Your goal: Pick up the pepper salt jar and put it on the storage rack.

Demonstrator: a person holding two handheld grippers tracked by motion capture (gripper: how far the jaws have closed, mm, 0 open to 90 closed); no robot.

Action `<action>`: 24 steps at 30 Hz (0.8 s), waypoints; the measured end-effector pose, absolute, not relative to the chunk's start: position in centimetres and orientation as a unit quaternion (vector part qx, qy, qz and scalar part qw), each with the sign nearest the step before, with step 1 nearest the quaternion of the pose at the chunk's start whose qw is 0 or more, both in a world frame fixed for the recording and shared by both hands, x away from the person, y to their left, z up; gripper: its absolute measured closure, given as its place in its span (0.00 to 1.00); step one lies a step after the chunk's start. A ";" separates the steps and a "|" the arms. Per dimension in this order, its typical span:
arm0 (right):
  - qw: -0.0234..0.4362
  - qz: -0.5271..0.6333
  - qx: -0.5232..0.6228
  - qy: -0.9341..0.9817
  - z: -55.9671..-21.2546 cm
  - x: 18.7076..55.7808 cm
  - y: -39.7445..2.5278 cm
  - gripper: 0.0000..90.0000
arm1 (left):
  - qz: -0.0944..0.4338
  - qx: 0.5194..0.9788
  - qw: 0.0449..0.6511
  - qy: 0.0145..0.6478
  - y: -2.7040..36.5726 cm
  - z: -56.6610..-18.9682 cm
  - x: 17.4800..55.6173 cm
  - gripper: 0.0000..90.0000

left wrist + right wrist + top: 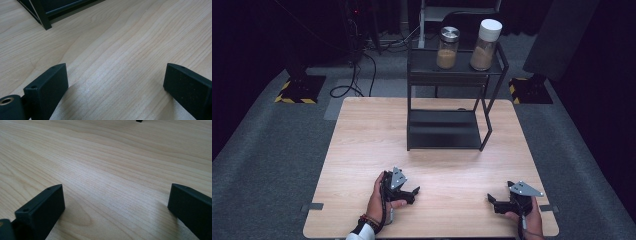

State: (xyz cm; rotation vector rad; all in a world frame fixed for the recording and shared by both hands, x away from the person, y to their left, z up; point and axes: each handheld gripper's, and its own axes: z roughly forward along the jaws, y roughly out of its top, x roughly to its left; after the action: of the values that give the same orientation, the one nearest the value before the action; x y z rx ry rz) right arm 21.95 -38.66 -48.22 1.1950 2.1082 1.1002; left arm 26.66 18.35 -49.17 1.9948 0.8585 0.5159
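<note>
two jars (448, 48) stood atop a black rack (447, 130), both grippers near it on the surface (362, 150), left gripper (412, 192) and right gripper (492, 200) fingers spread wide, empty

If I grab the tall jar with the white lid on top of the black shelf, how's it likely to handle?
The white-lidded jar looks like glass, so probably slippery and breakable. It's tall, narrow and only about half full of brown powder, so it may tip if pushed near the lid.

A two-tier shelf rack (447, 107) stands on the counter (362, 150), toward its far edge and a little right of centre. On the rack's top shelf two jars sit side by side: one jar (448, 48) to the left, the taller jar (485, 45) to the right. The left gripper (404, 190) and right gripper (504, 202) are near the counter's near edge, well apart.
</note>
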 end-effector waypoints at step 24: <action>0.237 0.402 0.431 0.772 -48.2 22.0 -38.7 0.00 | 0.209 0.802 0.439 0.346 18.3 -49.2 26.6 0.06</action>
State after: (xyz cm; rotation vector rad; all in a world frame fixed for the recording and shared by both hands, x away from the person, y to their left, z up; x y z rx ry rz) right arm 22.01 -38.75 -48.23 1.1805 2.1177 1.1029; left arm 26.63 18.29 -49.18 1.9938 0.8599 0.5196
